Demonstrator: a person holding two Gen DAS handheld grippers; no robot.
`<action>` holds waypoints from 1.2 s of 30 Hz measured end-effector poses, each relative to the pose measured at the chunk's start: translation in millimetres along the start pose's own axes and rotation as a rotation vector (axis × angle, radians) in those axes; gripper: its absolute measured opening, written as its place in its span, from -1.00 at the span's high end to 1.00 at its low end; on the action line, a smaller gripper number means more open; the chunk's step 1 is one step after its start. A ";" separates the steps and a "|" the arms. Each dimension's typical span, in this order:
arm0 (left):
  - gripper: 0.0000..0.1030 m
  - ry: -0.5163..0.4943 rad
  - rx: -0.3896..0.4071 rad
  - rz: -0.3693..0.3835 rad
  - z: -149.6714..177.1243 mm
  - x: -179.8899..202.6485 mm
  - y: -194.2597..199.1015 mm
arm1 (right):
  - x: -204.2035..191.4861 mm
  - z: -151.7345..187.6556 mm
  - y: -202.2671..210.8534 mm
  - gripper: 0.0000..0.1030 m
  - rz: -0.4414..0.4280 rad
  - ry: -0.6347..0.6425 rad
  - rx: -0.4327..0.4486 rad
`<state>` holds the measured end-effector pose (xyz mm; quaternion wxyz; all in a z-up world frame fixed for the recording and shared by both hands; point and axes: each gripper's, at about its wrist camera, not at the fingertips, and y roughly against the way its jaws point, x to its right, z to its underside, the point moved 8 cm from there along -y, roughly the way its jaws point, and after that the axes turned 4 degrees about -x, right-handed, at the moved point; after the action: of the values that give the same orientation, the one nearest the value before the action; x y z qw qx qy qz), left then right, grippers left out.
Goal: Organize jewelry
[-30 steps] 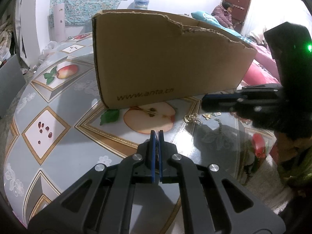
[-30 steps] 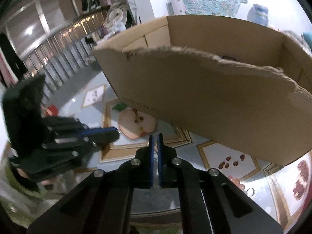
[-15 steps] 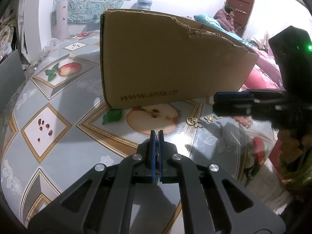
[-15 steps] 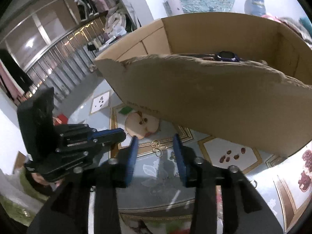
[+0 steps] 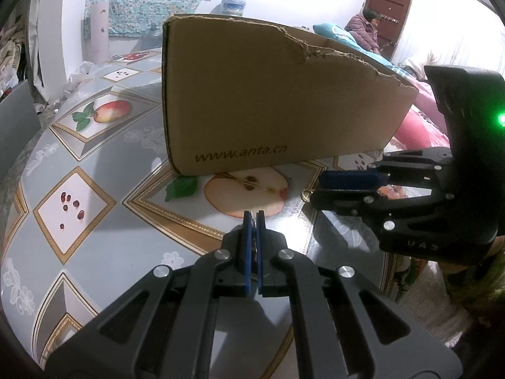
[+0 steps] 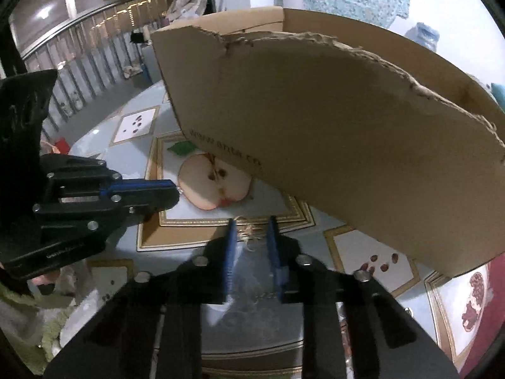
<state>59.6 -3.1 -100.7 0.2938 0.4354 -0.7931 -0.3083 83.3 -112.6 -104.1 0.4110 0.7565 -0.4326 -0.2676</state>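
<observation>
Right gripper (image 6: pixel 251 232) closing around blurred gold jewelry (image 6: pixel 249 230) — contact unclear; left gripper (image 5: pixel 252 218) closed.

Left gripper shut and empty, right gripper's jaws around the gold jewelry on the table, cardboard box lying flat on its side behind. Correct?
Not quite: the cardboard box stands upright, open top up, per the right wrist view. Left gripper is shut; the right gripper has just been closing around the gold jewelry on the table.

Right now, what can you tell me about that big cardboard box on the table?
The cardboard box is plain brown corrugated card, open at the top, its near wall torn to a ragged edge. A web address is printed low on that wall. It stands upright on the fruit-patterned tablecloth, partly covering a printed halved apple. Neither hand-held gripper touches it.
</observation>
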 end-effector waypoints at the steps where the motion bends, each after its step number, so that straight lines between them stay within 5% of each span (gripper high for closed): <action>1: 0.96 0.001 0.001 0.000 0.3 0.3 0.0 | -0.2 -0.3 0.0 0.66 -0.003 -0.003 -0.001; 19: 0.96 0.001 0.002 -0.001 0.2 0.2 -0.2 | 1.1 -5.6 4.7 0.95 -0.038 -0.033 0.030; 31: 0.96 0.004 0.007 0.000 -0.8 -0.4 0.2 | 27.4 -12.0 24.8 0.97 -0.072 -0.140 0.088; 36: 0.96 0.004 0.007 0.001 -0.8 -0.4 0.1 | 19.3 -7.3 20.0 0.89 -0.113 -0.091 0.037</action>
<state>60.2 -2.9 -100.2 0.2940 0.4368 -0.7938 -0.3044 89.5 -132.5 -84.3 0.3612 0.7741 -0.4126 -0.3165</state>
